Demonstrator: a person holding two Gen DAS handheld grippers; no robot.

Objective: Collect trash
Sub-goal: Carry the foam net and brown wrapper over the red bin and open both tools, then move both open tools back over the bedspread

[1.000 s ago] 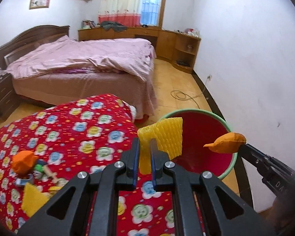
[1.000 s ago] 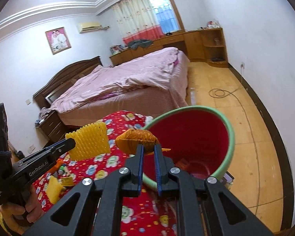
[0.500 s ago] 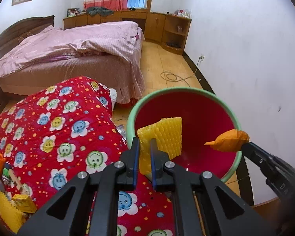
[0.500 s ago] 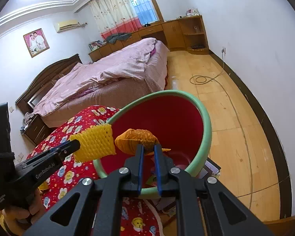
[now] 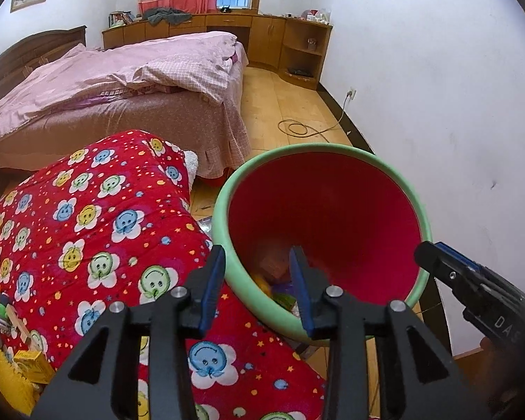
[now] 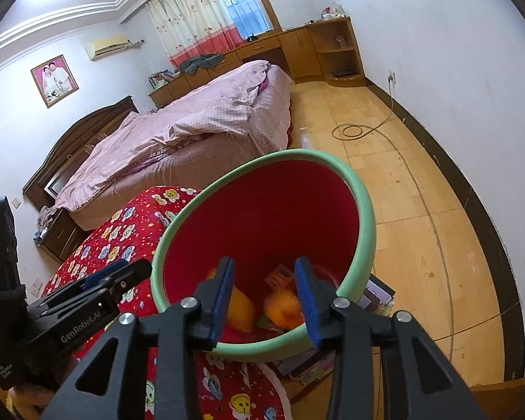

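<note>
Both grippers, left [image 5: 257, 285] and right [image 6: 264, 297], hang spread and empty above the bin [image 6: 365, 217] — orange and yellow trash [image 6: 283, 306] lies at its bottom — more scraps [image 5: 14, 374] remain at the blanket's [image 5: 98, 231] near-left edge.

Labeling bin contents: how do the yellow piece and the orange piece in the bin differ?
The yellow piece looks blocky with flat faces; the orange piece looks rounded and is blurred. The yellow piece lies nearer the bin's left side, behind the right gripper's left finger; the orange piece sits right of it, by the right finger. Both are at the bottom among other scraps.
</note>
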